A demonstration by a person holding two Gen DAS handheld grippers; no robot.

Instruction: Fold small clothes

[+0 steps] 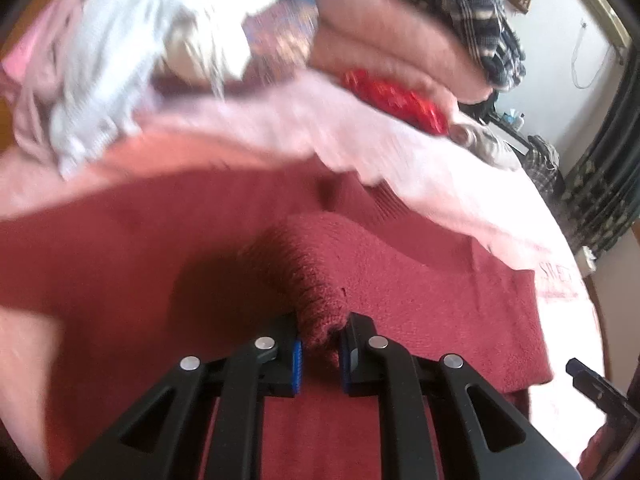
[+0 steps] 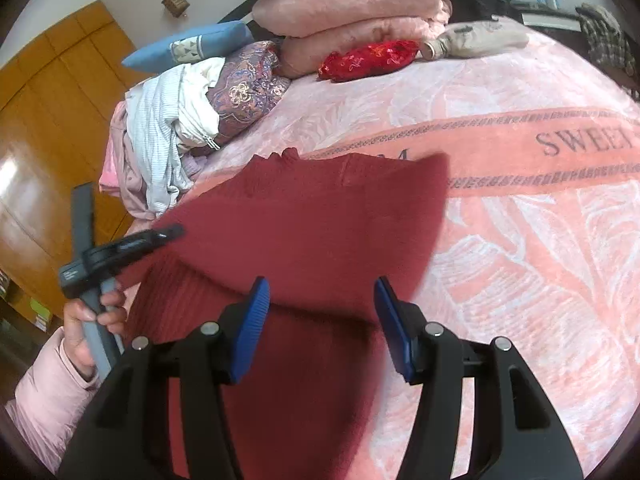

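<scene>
A dark red knitted sweater (image 2: pixel 312 216) lies spread on a pink blanket (image 2: pixel 520 280) on the bed. In the left wrist view my left gripper (image 1: pixel 320 354) is shut on a raised fold of the red sweater (image 1: pixel 316 280), lifted a little off the rest of it. The left gripper also shows at the left of the right wrist view (image 2: pixel 168 234), at the sweater's left edge. My right gripper (image 2: pixel 320 320) is open and empty, hovering above the sweater's near part. The left wrist view is blurred.
A heap of white and pink clothes (image 2: pixel 160 152) lies at the bed's left. Folded pink quilts (image 2: pixel 352 12), a red cushion (image 2: pixel 368 58), a patterned pillow (image 2: pixel 248 88) and a blue pillow (image 2: pixel 188 48) stand at the back. A wooden wardrobe (image 2: pixel 52 120) is at the left.
</scene>
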